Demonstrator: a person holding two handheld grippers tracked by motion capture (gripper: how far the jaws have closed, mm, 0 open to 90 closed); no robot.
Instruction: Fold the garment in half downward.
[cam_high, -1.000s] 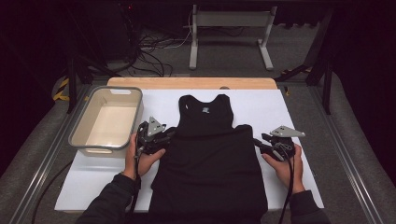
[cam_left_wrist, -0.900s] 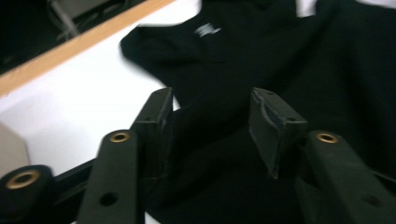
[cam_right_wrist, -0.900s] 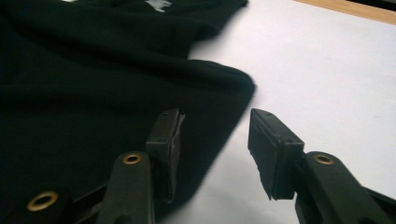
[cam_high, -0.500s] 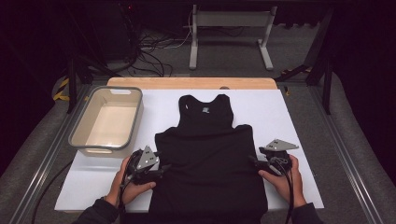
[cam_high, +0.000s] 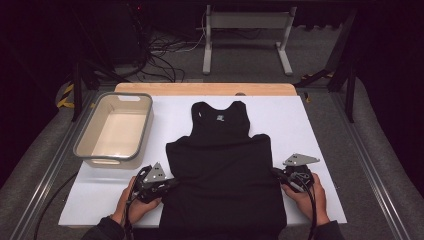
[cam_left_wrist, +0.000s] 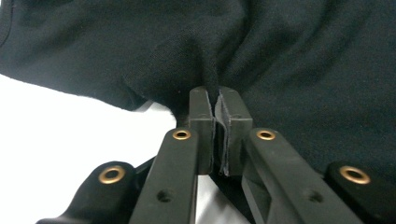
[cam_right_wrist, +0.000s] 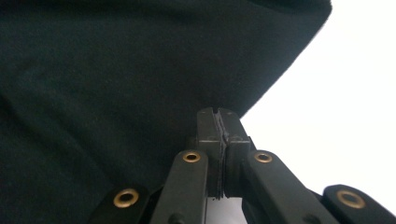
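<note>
A black tank top (cam_high: 222, 170) lies flat on the white table (cam_high: 300, 120), neck toward the far side, with its lower part doubled over the chest. My left gripper (cam_high: 169, 183) is shut on the cloth at the garment's left edge; in the left gripper view (cam_left_wrist: 215, 95) the black fabric (cam_left_wrist: 280, 56) bunches up between the jaws. My right gripper (cam_high: 276, 174) is shut on the right edge, and in the right gripper view (cam_right_wrist: 218, 113) the jaws meet on the hem of the cloth (cam_right_wrist: 116, 70). A hand holds each gripper near the table's front edge.
A grey plastic bin (cam_high: 116, 129) stands empty at the left of the table, just beyond my left gripper. A wooden strip (cam_high: 205, 89) runs along the far edge. Metal rails (cam_high: 372, 170) flank the table, and cables lie on the floor behind.
Both grippers have moved toward the person along the garment's sides, drawing the doubled-over cloth nearer to the front edge.
</note>
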